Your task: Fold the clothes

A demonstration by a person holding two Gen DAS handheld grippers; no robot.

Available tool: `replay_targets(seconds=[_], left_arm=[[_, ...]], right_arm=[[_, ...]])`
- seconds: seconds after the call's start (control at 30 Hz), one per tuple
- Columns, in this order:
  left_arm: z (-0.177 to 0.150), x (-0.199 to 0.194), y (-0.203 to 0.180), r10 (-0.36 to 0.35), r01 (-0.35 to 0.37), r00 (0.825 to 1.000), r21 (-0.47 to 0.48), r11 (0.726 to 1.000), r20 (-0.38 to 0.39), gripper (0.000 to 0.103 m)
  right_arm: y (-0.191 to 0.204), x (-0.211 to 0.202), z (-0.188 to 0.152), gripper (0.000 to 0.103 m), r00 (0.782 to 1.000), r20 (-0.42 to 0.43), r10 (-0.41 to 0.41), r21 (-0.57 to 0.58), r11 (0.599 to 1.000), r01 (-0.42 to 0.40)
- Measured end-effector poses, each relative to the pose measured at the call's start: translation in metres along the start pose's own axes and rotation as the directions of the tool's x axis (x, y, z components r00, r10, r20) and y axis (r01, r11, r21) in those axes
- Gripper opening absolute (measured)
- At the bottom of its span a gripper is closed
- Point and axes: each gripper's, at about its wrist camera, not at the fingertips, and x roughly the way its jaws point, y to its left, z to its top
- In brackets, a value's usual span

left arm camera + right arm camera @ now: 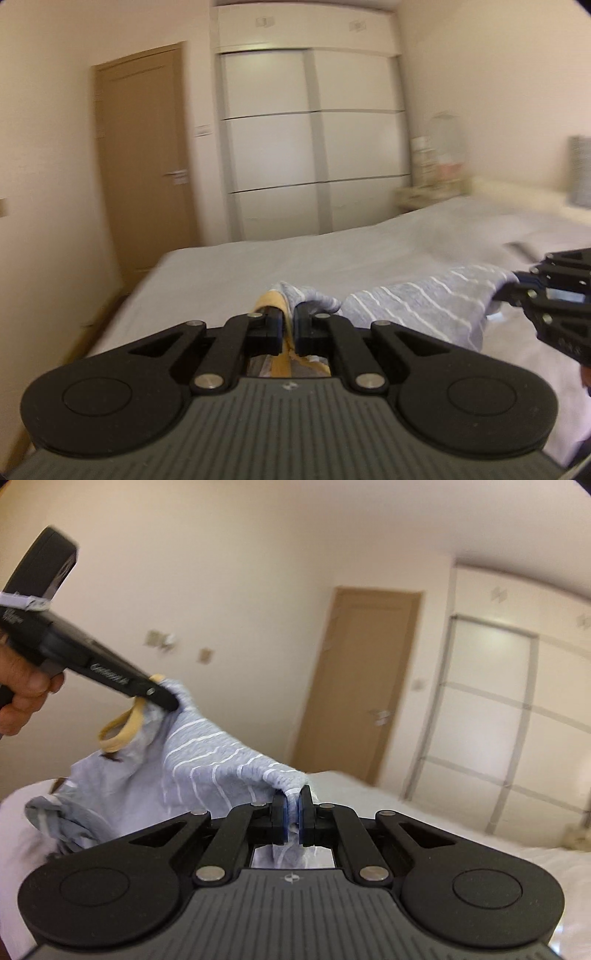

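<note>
A grey shirt with thin white stripes and a yellow collar band hangs stretched between my two grippers above the bed. My left gripper is shut on the shirt's collar end, with yellow trim showing between its jaws. It also shows in the right wrist view, held by a hand. My right gripper is shut on another edge of the shirt and shows at the right of the left wrist view. The rest of the shirt sags in folds towards the bed.
The bed with a pale grey sheet lies below and ahead. A brown door and a white sliding wardrobe stand beyond it. A bedside table with items and a grey pillow are at the right.
</note>
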Motion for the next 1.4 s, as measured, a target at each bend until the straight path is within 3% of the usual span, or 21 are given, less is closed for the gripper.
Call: replay_targets(seconds=[0.13,0.27,0.43,0.47,0.5,0.57,0.67,0.77,0.83,0.93,1.0,1.1,1.17,1.3,1.37,1.4], left_arm=[[-0.019,0.009,-0.063,-0.185,0.185,0.983,-0.006,0.983,-0.011,0.003],[-0.067,0.049,-0.115,-0.299,0.293,0.94,-0.058,0.954,-0.164,0.004],[-0.11,0.073,-0.145,-0.353,0.339,0.876,-0.102,0.935,-0.327,0.018],[-0.113,0.068,-0.15,-0.351,0.34,0.874,-0.093,0.936,-0.335,0.027],[-0.115,0.061,-0.155,-0.346,0.34,0.875,-0.081,0.937,-0.338,0.031],[-0.118,0.052,-0.158,-0.335,0.331,0.879,-0.071,0.941,-0.34,0.034],[-0.117,0.039,-0.141,-0.307,0.287,0.895,-0.108,0.952,-0.324,0.043],[-0.118,0.024,-0.118,-0.261,0.225,0.913,-0.146,0.963,-0.313,0.044],[-0.116,0.014,-0.105,-0.225,0.184,0.926,-0.157,0.97,-0.305,0.047],[-0.126,0.003,-0.093,-0.15,0.12,0.939,-0.114,0.986,-0.31,0.054],[-0.139,0.001,-0.091,-0.099,0.088,0.937,-0.047,0.995,-0.336,0.059],[-0.161,0.001,-0.093,-0.042,0.065,0.927,0.05,0.997,-0.374,0.065],[-0.175,0.005,-0.097,-0.045,0.082,0.919,0.079,0.994,-0.391,0.065],[-0.192,0.011,-0.11,-0.067,0.132,0.916,0.14,0.981,-0.396,0.066],[-0.197,0.013,-0.122,-0.076,0.164,0.921,0.202,0.966,-0.382,0.066],[-0.197,0.014,-0.129,-0.086,0.185,0.925,0.241,0.953,-0.369,0.067]], right_arm=[[-0.021,-0.086,-0.009,0.004,0.993,-0.015,-0.115,-0.022,0.993,0.115],[-0.04,-0.15,-0.048,0.005,0.973,-0.152,-0.171,0.018,0.984,0.176],[-0.057,-0.193,-0.113,0.007,0.91,-0.367,-0.196,0.087,0.966,0.243],[-0.061,-0.203,-0.123,0.016,0.893,-0.398,-0.211,0.085,0.96,0.265],[-0.062,-0.208,-0.131,0.022,0.879,-0.422,-0.222,0.095,0.953,0.287],[-0.068,-0.219,-0.14,0.041,0.875,-0.434,-0.213,0.159,0.938,0.307],[-0.059,-0.223,-0.149,0.043,0.882,-0.435,-0.18,0.209,0.933,0.294],[-0.047,-0.228,-0.151,0.05,0.907,-0.41,-0.094,0.232,0.951,0.203],[-0.017,-0.225,-0.152,0.057,0.917,-0.399,-0.03,0.201,0.972,0.119],[0.024,-0.212,-0.148,0.061,0.924,-0.379,0.046,0.145,0.989,0.01],[0.039,-0.194,-0.146,0.063,0.922,-0.376,0.096,0.133,0.99,-0.049],[0.056,-0.169,-0.141,0.076,0.913,-0.377,0.154,0.136,0.985,-0.11],[0.061,-0.154,-0.142,0.08,0.901,-0.391,0.19,0.146,0.979,-0.143],[0.072,-0.139,-0.153,0.077,0.877,-0.44,0.192,0.138,0.98,-0.146],[0.066,-0.134,-0.157,0.041,0.874,-0.451,0.18,0.149,0.981,-0.125],[0.063,-0.133,-0.16,0.033,0.873,-0.456,0.173,0.154,0.982,-0.114]])
